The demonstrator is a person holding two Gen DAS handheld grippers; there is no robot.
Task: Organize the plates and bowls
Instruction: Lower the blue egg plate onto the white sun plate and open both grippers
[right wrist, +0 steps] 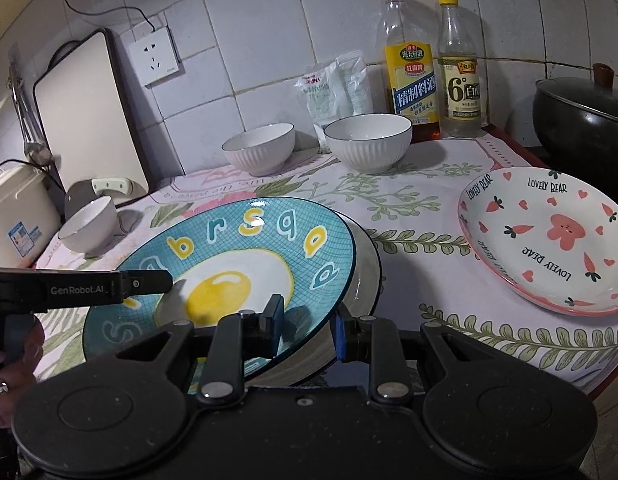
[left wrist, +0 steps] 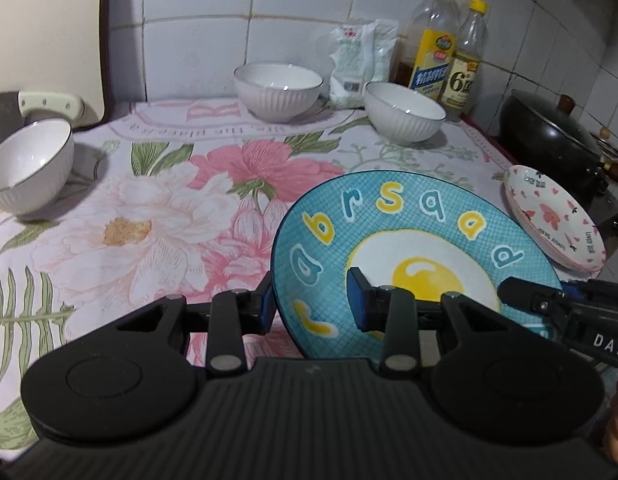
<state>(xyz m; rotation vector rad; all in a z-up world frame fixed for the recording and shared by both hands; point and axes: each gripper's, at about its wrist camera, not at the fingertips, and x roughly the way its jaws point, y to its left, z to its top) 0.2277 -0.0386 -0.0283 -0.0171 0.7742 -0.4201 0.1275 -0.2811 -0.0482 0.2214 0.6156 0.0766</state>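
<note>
Both grippers, left gripper (left wrist: 313, 300) and right gripper (right wrist: 308, 330), apparently straddle, unclamped, the tilted blue egg-patterned ceramic plate (right wrist: 245, 248); next, clamp and stack it onto the pink carrot-patterned plate (right wrist: 549, 240) alongside.

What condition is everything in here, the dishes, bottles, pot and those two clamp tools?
blue egg plate: tilted, rim between both clamps
left gripper: open, straddling the plate's rim
right gripper: open, straddling the opposite rim
bear plate: flat on the cloth, empty
three white bowls: upright, empty
two bottles: capped, nearly empty
black pot: lid on
</note>
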